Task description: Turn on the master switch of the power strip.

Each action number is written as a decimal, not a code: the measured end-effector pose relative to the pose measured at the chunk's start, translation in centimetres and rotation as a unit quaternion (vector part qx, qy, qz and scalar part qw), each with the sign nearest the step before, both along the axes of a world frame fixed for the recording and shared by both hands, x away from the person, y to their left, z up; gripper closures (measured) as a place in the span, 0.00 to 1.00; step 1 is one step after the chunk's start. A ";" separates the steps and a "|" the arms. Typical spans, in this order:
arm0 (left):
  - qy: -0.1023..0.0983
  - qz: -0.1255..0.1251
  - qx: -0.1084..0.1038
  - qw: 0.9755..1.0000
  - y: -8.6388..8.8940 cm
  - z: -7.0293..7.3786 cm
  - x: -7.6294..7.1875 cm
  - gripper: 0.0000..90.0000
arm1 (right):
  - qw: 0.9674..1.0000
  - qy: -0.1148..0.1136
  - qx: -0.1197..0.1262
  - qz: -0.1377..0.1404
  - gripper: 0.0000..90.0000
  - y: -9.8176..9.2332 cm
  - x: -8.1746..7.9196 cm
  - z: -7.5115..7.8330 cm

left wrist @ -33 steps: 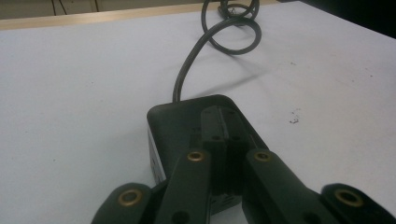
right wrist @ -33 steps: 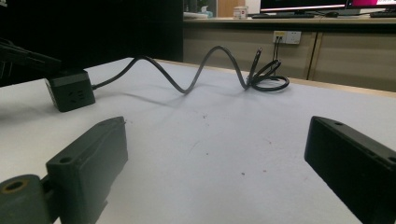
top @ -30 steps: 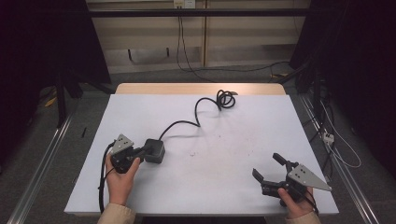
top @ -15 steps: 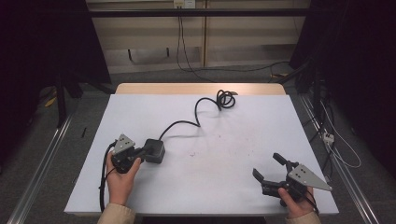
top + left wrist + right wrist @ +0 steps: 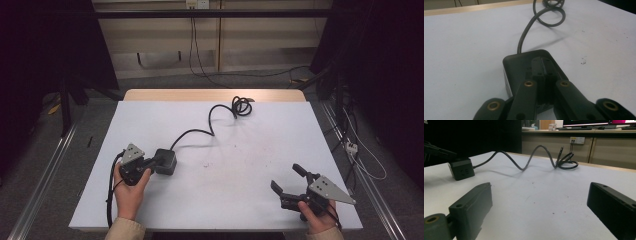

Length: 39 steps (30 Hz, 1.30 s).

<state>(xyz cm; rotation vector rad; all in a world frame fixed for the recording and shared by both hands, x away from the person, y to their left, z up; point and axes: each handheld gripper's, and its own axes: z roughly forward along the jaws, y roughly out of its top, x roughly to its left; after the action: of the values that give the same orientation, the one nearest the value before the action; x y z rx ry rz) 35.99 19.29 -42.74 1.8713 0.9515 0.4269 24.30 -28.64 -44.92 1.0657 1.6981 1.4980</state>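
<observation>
The left gripper (image 5: 159,162) is closed, its tips resting on the black power cube (image 5: 166,161); its cable (image 5: 215,112) is left uncoiled beyond. The right gripper (image 5: 289,181) is held wide open, empty.

Bright, evenly lit white table (image 5: 240,165) with soft shadows; dark surroundings, slightly grainy pictures.

White bench (image 5: 250,165) top, matte, with a few small dark specks near the middle; a pale wooden strip runs along its far edge (image 5: 215,95). Grey floor beyond, thin cables trailing across it (image 5: 260,75). Wall socket (image 5: 197,4) on the beige panelling behind, two leads hanging from it. Metal rails (image 5: 42,175) flank the bench on both sides (left one clearer). White power strip (image 5: 351,146) lies on the floor to the right. In the right gripper view, monitors (image 5: 596,122) on a far desk.
</observation>
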 end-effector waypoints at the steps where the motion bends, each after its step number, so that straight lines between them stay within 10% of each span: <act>1: 0.001 0.001 -0.001 1.000 0.0 0.0 0.0 1.00 | 1.000 -0.001 -0.003 0.002 0.06 0.0 0.0 0.0; 22: 0.002 0.003 -0.016 1.000 0.2 0.0 0.1 1.00 | 1.000 0.000 -0.001 0.001 0.06 0.0 0.0 0.0; 39: -0.008 0.005 -0.032 0.999 0.3 1.1 -0.3 0.64 | 1.000 -0.001 -0.004 0.004 0.06 0.0 0.0 0.0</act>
<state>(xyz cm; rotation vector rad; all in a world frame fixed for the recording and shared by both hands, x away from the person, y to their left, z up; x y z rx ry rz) 35.72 19.64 -41.66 1.8027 0.9543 0.4119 24.25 -28.65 -44.90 1.0532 1.7082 1.4955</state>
